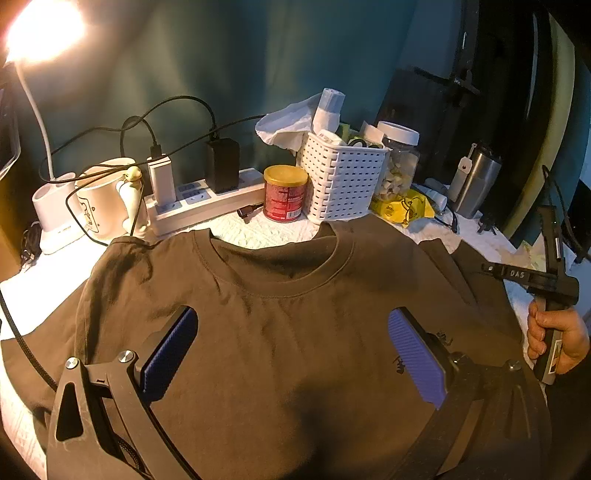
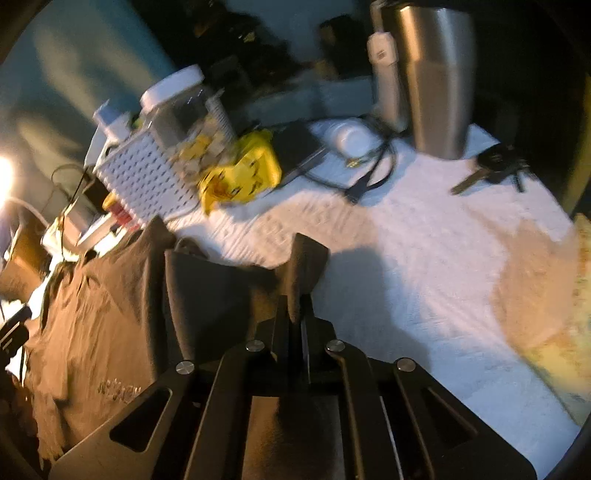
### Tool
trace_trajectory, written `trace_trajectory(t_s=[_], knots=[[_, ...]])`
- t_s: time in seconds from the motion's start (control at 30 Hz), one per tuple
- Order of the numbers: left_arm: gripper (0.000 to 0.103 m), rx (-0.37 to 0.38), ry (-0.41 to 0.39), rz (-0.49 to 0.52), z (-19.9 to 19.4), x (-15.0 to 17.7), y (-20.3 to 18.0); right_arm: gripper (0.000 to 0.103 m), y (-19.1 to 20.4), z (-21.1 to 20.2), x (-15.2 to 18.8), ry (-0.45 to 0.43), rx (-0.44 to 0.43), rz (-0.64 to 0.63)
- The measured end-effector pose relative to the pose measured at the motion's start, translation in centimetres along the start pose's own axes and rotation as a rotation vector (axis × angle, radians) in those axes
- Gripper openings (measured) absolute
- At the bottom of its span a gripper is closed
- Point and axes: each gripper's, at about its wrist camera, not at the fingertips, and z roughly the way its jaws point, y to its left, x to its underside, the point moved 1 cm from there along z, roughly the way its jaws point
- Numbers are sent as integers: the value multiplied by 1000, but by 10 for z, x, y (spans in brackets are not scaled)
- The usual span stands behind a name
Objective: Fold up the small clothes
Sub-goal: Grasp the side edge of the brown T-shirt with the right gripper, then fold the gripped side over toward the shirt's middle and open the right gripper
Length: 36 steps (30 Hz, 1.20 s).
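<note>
A dark brown T-shirt [image 1: 288, 332] lies flat, front up, collar away from me, on a white towel-covered table [image 1: 255, 229]. My left gripper [image 1: 291, 350] hovers open over the chest, its blue pads [image 1: 170, 354] wide apart and empty. The right gripper [image 1: 524, 277], held in a hand, is at the shirt's right sleeve. In the right wrist view my right gripper [image 2: 299, 306] is shut on a fold of the shirt's sleeve [image 2: 306, 266] and lifts it off the white table [image 2: 424, 258]. The shirt body [image 2: 96, 314] lies to the left.
Behind the collar stand a red can [image 1: 285, 192], a white basket [image 1: 341, 177], a power strip [image 1: 207, 203], a mug [image 1: 101, 199] and a lamp [image 1: 37, 33]. A steel tumbler [image 2: 436, 77], keys [image 2: 491, 166], cables [image 2: 369, 173] and a yellow wrapper [image 2: 240, 173] lie at the right.
</note>
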Motion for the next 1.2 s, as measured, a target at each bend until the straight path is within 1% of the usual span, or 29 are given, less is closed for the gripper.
trace_trajectory(t_s=[0.17,0.27,0.43,0.6,0.73,0.8,0.87,0.97,1.1,1.2], knots=[[102,15,-16,8,-8,0,-4,5,-15,-20,0,-56,37,51],[102,21,-24,10,-13,0,-5,5,-21,-31,6,-86,43,86],[102,29,-39,11,-24,1,-4,5,-29,-53,19,-128,85,147],[102,38,-58,21,-38,4,-4,5,-25,-66,24,-149,122,147],[102,40,-83,17,-53,8,2,5,-8,-83,23,-193,151,117],[102,44,-94,9,-59,10,7,5,3,-90,20,-209,152,90],[102,50,-104,3,-65,12,11,5,14,-95,17,-222,149,62],[102,62,-113,-4,-70,16,16,5,34,-101,15,-249,118,10],[102,77,-120,-11,-76,20,23,5,61,-103,12,-256,118,-57],[102,85,-126,-22,-80,23,30,5,81,-99,12,-242,105,-94]])
